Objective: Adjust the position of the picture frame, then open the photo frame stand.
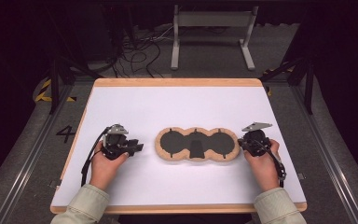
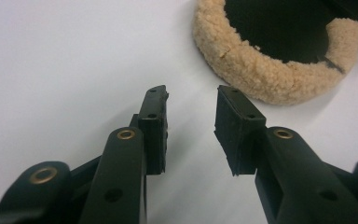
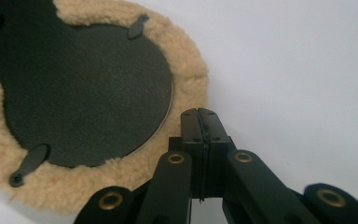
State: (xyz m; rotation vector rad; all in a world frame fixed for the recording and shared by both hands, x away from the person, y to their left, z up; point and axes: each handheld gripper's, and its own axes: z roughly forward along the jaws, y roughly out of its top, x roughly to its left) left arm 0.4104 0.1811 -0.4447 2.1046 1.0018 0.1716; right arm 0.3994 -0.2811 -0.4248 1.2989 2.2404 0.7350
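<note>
Black rubber pads face each other across a clear gap on the left gripper [image 2: 191, 112]: its jaws stand parted, with bare white table between them and nothing held. Ahead of these fingertips and slightly to their right, in the left gripper view, lies the rounded end of the fleece-rimmed frame [image 2: 261, 74]. It is near the tips but apart from them. Its tan woolly border curves around a black backing panel.

Right gripper [image 3: 198, 114]: the jaws are pressed flat together, pad against pad, with nothing between them. In the right gripper view, the closed tips sit just beside the outer edge of the fleece rim; whether they touch it cannot be told. Beyond and to the left of the tips, a round black backing panel [image 3: 84, 88] fills that lobe of the frame. Two small black turn tabs [image 3: 30, 163] rest on the panel's edge, one nearer the tips and one farther off.

From the high view, the frame [image 1: 197, 144] has three joined round lobes and lies flat on the white table [image 1: 177, 107], between the two grippers. The left gripper [image 1: 137, 148] is near its left end; the right gripper [image 1: 241, 142] is at its right end. Each gripper is held in one hand, with a light sleeve [image 1: 86, 205] at the near table edge.
</note>
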